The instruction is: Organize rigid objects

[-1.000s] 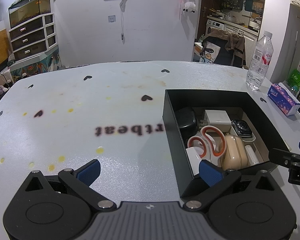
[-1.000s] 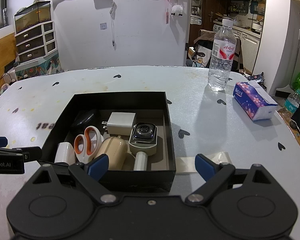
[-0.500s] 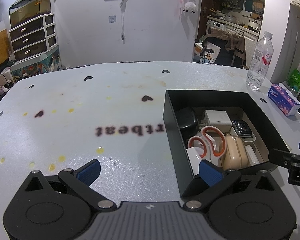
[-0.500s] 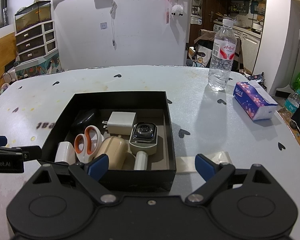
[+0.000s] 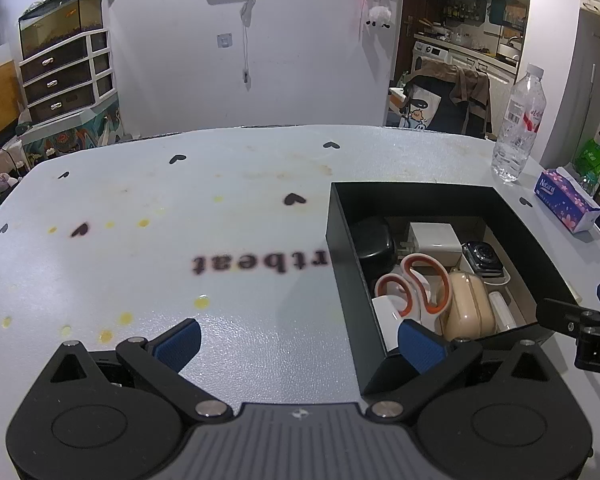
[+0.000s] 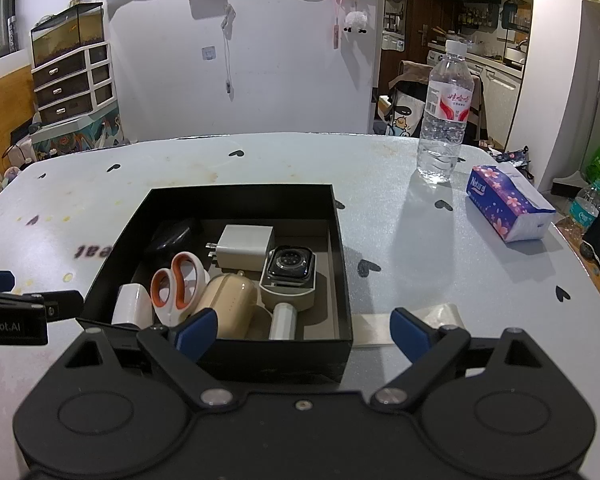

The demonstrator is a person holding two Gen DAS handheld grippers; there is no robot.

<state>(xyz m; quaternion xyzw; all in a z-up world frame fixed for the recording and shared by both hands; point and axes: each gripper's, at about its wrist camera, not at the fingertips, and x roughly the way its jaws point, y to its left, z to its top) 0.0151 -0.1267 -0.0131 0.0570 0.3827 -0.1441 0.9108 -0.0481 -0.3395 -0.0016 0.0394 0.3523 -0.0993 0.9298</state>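
Hovering low over the worktop [image 5: 220, 208], the left gripper [image 5: 298, 342] and right gripper [image 6: 304, 330] both hold their jaws wide apart and empty. The black box [image 6: 220, 200], centre of the right view, already holds scissors [image 6: 178, 286], charger [image 6: 246, 246], watch [image 6: 291, 267] and case [image 6: 228, 304]. Sorting looks finished or paused; any next move calls for picking a target.

— Inside the black box [image 6: 236, 200]?
— One pair of scissors [image 6: 178, 286], one white charger [image 6: 246, 246], one smartwatch [image 6: 291, 266], one beige case [image 6: 230, 300], one black case [image 6: 172, 234], two white cylinders [image 6: 283, 320].
— Outside, on the surface [image 6: 420, 260]?
— One water bottle [image 6: 444, 116], one tissue pack [image 6: 508, 202].
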